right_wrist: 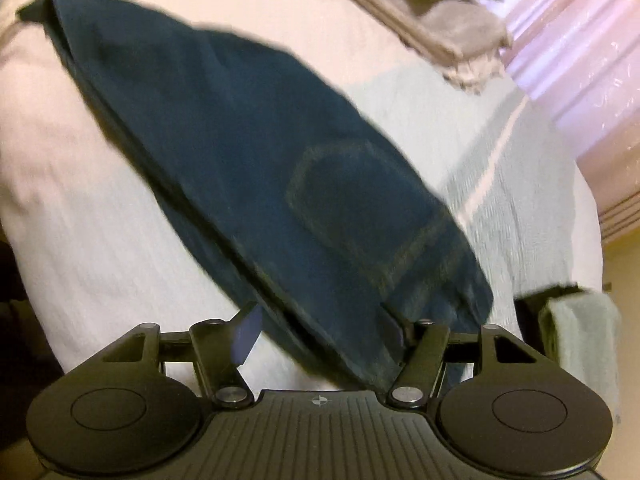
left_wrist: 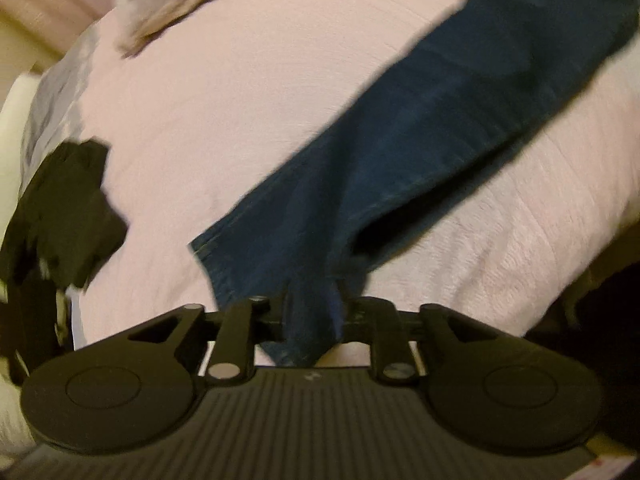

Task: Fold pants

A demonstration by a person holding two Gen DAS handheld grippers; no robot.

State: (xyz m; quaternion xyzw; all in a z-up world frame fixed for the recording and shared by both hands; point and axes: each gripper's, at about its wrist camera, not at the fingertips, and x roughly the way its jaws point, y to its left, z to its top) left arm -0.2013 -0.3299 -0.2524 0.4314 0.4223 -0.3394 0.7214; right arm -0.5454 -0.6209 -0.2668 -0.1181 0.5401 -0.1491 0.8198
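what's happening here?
A person with two handheld grippers is folding dark blue jeans on a pink bedspread. The left gripper has the hem end between its fingers. The right gripper stands open around the waist end, near the back pocket.

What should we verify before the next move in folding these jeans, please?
1. Left gripper grips the hem of the jeans: denim fills the gap between its jaws, but pressure is unclear. Cannot tell.
2. Right gripper is free of the waist: jaws stand wide and one pad is clear of the denim. Ok.
3. Legs lie stacked and flat on the bedspread: too blurred. Cannot tell.
4. Black garment lies apart from the jeans. Ok.
5. Folded linens lie apart from the jeans. Ok.
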